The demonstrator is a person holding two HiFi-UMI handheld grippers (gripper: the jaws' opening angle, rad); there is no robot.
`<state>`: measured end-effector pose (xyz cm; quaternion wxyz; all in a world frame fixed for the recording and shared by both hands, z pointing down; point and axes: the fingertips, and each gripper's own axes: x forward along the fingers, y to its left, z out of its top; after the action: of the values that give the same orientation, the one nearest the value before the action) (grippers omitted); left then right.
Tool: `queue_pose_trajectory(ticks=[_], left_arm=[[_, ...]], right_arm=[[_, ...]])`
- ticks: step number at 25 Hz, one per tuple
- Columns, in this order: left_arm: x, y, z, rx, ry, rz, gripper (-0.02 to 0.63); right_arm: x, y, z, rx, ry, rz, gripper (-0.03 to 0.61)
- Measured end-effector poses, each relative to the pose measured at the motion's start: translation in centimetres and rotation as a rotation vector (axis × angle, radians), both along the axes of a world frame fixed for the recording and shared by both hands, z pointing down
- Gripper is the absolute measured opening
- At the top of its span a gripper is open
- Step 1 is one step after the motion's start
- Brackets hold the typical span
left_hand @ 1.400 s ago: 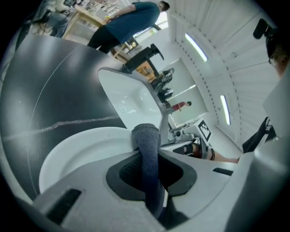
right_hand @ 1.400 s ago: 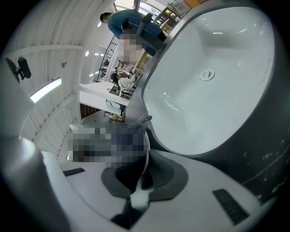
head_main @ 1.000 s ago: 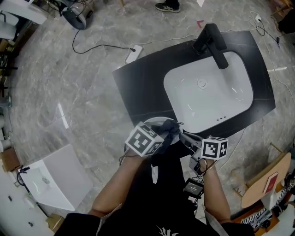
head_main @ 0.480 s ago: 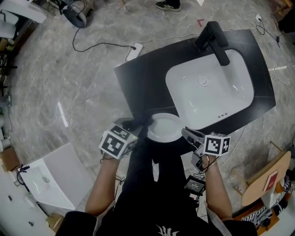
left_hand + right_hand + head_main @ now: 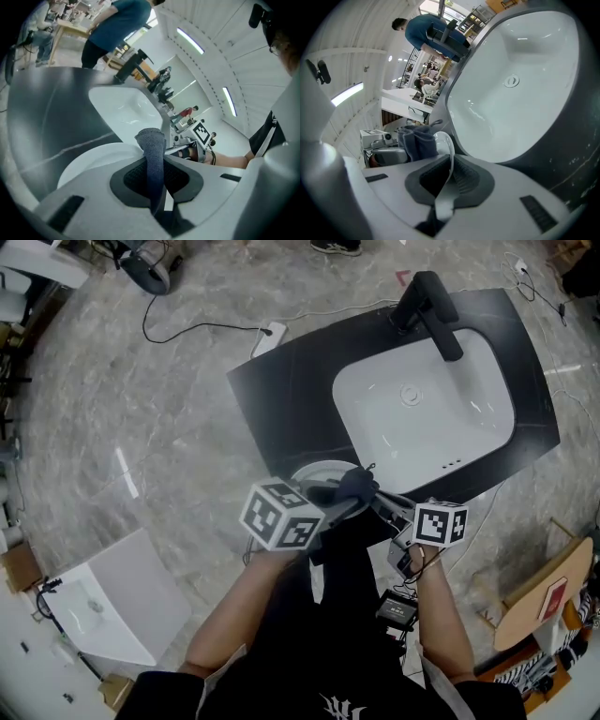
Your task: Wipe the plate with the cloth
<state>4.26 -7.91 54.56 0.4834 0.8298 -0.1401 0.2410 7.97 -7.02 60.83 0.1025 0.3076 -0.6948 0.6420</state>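
A white plate (image 5: pixel 312 473) is held up in front of the sink counter, its rim clamped edge-on in my right gripper (image 5: pixel 382 508). The right gripper view shows that rim (image 5: pixel 446 152) running down between the shut jaws of the right gripper (image 5: pixel 446 176). My left gripper (image 5: pixel 337 500) is shut on a dark grey cloth (image 5: pixel 353 487) that lies over the plate's near right part. In the left gripper view the cloth (image 5: pixel 152 152) stands up from the left gripper (image 5: pixel 156 180), pressed to the plate's face (image 5: pixel 91 164).
Just beyond the plate lies a black counter (image 5: pixel 281 399) with a white basin (image 5: pixel 422 418) and a black tap (image 5: pixel 433 307). A cable and a power strip (image 5: pixel 267 337) lie on the marble floor. A person stands beyond the counter (image 5: pixel 110 28).
My left gripper has swept the cloth from the plate's left edge rightward across its face, back to where it was one second ago. The right gripper and plate barely moved.
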Motion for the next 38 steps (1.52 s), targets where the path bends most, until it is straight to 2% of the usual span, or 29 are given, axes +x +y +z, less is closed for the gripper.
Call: queue_pose_trajectory(ticks=[3, 8, 13, 19, 22, 24, 26, 28, 29, 31, 32, 34, 38], left_arm=[[1.6, 0.4, 2.4, 0.016, -0.083, 0.071, 0.052], [-1.5, -0.5, 4.9, 0.125, -0.305, 0.158, 0.052], [-6.4, -1.0, 5.2, 0.169, -0.421, 0.151, 0.052], [-12.2, -0.9, 3.7, 0.180, -0.493, 0.088, 0.052], [-13.7, -1.2, 2.8, 0.172, -0.488, 0.026, 0.052], [-12.8, -1.5, 1.5, 0.154, -0.414, -0.019, 0.052], [-9.5, -1.4, 0.3, 0.117, -0.280, -0.032, 0.052], [-5.0, -0.9, -0.1, 0.074, -0.148, -0.003, 0.052], [-2.9, -0.6, 0.1, 0.054, -0.102, 0.017, 0.052], [0.3, -0.1, 1.1, 0.029, -0.065, 0.059, 0.052], [1.3, 0.0, 1.8, 0.030, -0.076, 0.083, 0.052], [1.8, 0.0, 3.4, 0.072, -0.157, 0.139, 0.052], [-1.2, -0.8, 5.2, 0.174, -0.342, 0.208, 0.052]], right_arm=[[-0.1, 0.1, 0.0, 0.001, 0.000, -0.002, 0.021], [-0.2, 0.0, -0.1, 0.006, -0.002, 0.001, 0.021], [0.0, 0.1, -0.1, 0.006, -0.005, 0.005, 0.021], [0.0, 0.1, 0.0, 0.003, -0.006, 0.005, 0.021], [-0.1, 0.0, 0.0, 0.009, -0.001, 0.006, 0.021], [-0.2, 0.0, -0.1, 0.011, 0.001, 0.003, 0.021], [-0.2, -0.1, -0.2, 0.014, 0.001, 0.006, 0.021], [-0.1, -0.2, -0.2, 0.017, 0.001, 0.011, 0.021], [-0.2, -0.2, -0.2, 0.018, 0.001, 0.013, 0.021], [-0.4, -0.2, -0.2, 0.019, 0.000, 0.012, 0.021], [-0.4, -0.2, -0.2, 0.020, 0.000, 0.012, 0.021], [-0.4, -0.2, -0.1, 0.019, 0.002, 0.011, 0.021], [-0.2, -0.1, 0.0, 0.019, 0.000, 0.012, 0.021]])
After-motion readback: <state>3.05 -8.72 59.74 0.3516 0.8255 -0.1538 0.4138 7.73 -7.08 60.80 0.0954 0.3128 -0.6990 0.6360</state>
